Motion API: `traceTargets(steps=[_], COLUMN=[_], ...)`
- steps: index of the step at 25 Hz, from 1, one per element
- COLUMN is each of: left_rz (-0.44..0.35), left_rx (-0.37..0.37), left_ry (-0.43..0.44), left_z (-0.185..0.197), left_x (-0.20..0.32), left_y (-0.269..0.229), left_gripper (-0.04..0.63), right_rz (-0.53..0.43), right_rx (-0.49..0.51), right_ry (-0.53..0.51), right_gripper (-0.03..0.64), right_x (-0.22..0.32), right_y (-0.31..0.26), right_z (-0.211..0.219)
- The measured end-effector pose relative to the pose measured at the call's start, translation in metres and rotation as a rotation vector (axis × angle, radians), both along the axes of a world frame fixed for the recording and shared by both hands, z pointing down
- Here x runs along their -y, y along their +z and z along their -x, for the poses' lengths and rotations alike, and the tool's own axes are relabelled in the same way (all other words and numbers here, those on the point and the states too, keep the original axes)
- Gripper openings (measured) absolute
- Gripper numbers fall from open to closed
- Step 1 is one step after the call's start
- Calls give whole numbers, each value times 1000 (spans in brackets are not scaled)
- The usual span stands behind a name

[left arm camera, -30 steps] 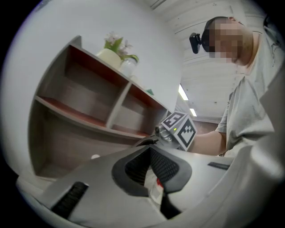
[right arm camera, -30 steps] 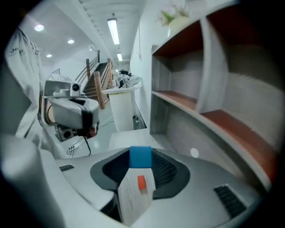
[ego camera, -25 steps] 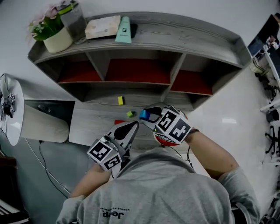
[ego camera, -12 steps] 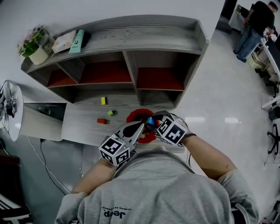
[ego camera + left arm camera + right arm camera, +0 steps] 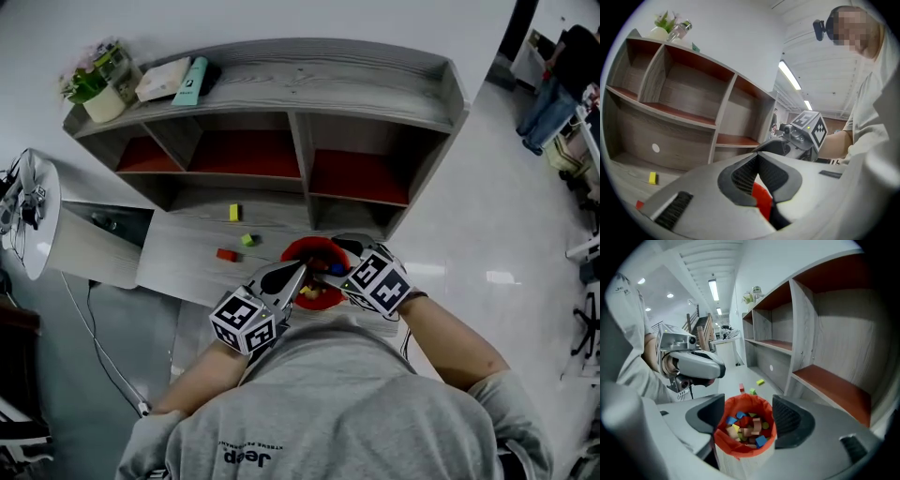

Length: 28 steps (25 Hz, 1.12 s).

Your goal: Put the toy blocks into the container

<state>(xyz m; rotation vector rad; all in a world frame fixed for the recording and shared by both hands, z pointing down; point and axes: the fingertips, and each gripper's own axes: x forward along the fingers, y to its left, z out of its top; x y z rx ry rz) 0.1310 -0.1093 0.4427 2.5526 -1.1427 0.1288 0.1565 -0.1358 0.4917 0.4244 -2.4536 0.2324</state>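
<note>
As the right claw (image 5: 748,414) opens empty above it, the container (image 5: 723,439) holds many blocks (image 5: 746,426); left claw (image 5: 758,160) pressed together.

Jeep logo (image 5: 244,457) on grey shirt (image 5: 356,412); smaller line above illegible.

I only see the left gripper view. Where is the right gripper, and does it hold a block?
Observer: The right gripper hangs over the container; its jaws are opening, with no block between them.
Operator: Is anything in the container?
Observer: Yes, a heap of mixed blocks lies in it.
Operator: How many lie outside it?
Observer: The head view shows three: a yellow block, a green block and a red block.
</note>
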Motion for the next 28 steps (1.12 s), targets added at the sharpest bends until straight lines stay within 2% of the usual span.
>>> traceTargets(steps=[5,7,11,15,18,21,25,28], left_rz=[-10,-16,-29,-33,-34,-13,31,65], left_rx=[-22,-30,-22,6,58,86,76,52], left_ry=[-30,-51,-92,-121,-114,-89,-84,-99], left_z=[35,59,127,222,297,358,414,442], left_x=[0,0,-4,-3,-2,-2,-3,0], left_y=[-3,-4,0,11,24,43,62,76], left_gripper=[14,14,14,14,14,14,14,14], right_rz=[-26,-45,-38,-5,20,53,71,54], right_rx=[57,53,36,-21,-106,-238,-436,-580], right_ry=[-45,-74,-122,-137,-151,-173,-207,-235], right_gripper=[335,298,278,278,278,278,278,278], right_x=[-12,-19,-30,-26,-16,-3,9,22], right_y=[-29,-35,-29,3,47,111,191,240], right_z=[42,69,138,226,291,337,368,373])
